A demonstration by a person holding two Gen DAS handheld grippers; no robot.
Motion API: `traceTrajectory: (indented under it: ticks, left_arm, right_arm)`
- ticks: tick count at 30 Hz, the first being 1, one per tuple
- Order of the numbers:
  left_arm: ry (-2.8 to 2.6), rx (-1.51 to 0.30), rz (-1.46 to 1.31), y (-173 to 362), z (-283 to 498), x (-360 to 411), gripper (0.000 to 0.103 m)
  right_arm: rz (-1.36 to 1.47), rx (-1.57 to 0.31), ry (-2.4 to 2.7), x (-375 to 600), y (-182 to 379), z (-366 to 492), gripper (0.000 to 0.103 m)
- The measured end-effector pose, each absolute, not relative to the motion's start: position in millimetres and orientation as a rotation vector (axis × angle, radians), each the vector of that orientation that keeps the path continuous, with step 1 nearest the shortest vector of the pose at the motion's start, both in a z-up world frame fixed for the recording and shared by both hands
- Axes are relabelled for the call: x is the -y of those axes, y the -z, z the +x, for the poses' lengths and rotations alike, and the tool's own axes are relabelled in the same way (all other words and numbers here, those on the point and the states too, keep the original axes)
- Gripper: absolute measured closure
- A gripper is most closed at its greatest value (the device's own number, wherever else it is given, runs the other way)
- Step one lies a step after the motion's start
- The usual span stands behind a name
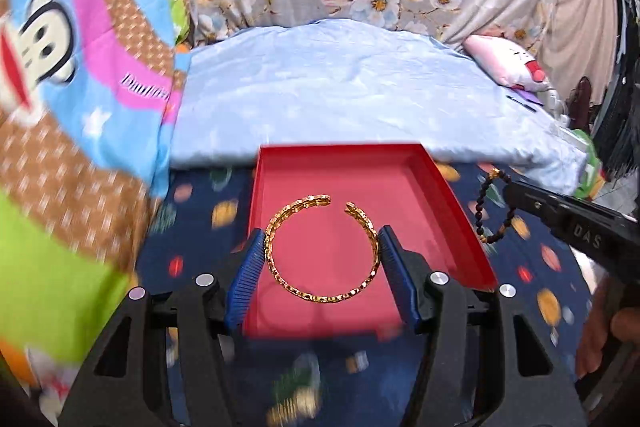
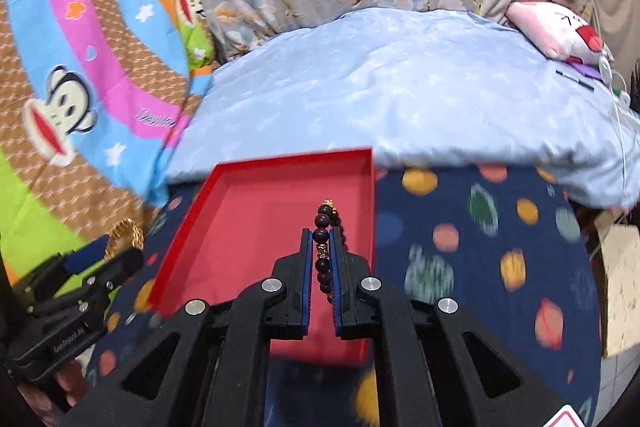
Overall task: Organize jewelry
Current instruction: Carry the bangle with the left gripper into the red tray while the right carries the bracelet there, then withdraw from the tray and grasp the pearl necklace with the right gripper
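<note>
My left gripper (image 1: pixel 322 243) is shut on a gold open bangle (image 1: pixel 320 247), its blue pads touching both sides, held above the red tray (image 1: pixel 460 211). My right gripper (image 2: pixel 322 247) is shut on a dark bead bracelet (image 2: pixel 323 223) with gold beads, held above the red tray (image 2: pixel 240 195) near its right wall. In the left wrist view the bead bracelet (image 1: pixel 494 211) hangs from the right gripper (image 1: pixel 516 191) just right of the tray. In the right wrist view the left gripper (image 2: pixel 96 251) with the bangle (image 2: pixel 126 233) sits left of the tray.
The tray lies on a dark blue cloth with coloured dots (image 2: pixel 460 227). Behind it is a light blue quilt (image 1: pixel 340 87), a cartoon monkey blanket (image 1: pixel 60 67) at left, a pink plush pillow (image 2: pixel 560 35) at far right, and a cardboard box (image 2: pixel 620 287) at the right edge.
</note>
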State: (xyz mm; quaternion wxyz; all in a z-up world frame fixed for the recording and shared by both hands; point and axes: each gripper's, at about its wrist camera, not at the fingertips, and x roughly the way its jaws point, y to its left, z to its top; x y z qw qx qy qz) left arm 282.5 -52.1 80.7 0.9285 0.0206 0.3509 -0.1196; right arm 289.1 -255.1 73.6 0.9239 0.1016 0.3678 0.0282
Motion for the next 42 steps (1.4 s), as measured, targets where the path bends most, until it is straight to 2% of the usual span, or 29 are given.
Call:
traceTrajectory:
  ticks: [4, 10, 12, 13, 14, 15, 17, 21, 28, 35, 42]
  left_arm:
    - [0.231, -0.728, 0.091, -70, 337, 72, 0.047]
    - [0.224, -0.839, 0.063, -28, 408, 89, 0.046]
    - [0.216, -0.866, 0.034, -20, 421, 88, 0.043]
    - [0.188, -0.857, 0.022, -19, 425, 86, 0.034]
    - [0.168, -0.842, 0.012, -19, 426, 83, 0.024]
    - [0.148, -0.82, -0.005, -23, 425, 78, 0.021]
    - [0.136, -0.799, -0.029, -31, 419, 70, 0.019]
    - [0.134, -0.764, -0.053, -53, 390, 52, 0.019]
    - [0.112, -0.724, 0.076, -73, 298, 32, 0.019]
    - [0.134, -0.759, 0.114, -61, 204, 16, 0.019]
    - [0.133, -0.82, 0.116, -32, 142, 10, 0.019]
  right_arm:
    - [0.186, -0.789, -0.044, 255, -59, 342, 0.096]
    - [0.156, -0.867, -0.063, 247, -29, 402, 0.095]
    - [0.176, -0.866, -0.098, 247, -24, 412, 0.087]
    - [0.183, -0.861, -0.105, 247, -24, 412, 0.082]
    - [0.198, -0.846, -0.115, 248, -27, 410, 0.071]
    - [0.207, -0.833, -0.121, 248, -30, 408, 0.062]
    - [0.219, -0.792, -0.127, 252, -42, 395, 0.058]
    - [0.244, -0.761, -0.121, 260, -62, 362, 0.054]
    - [0.223, -0.755, -0.074, 265, -77, 260, 0.052]
    - [0.147, -0.787, -0.023, 242, -63, 160, 0.046]
    - [0.171, -0.838, -0.021, 221, -36, 98, 0.045]
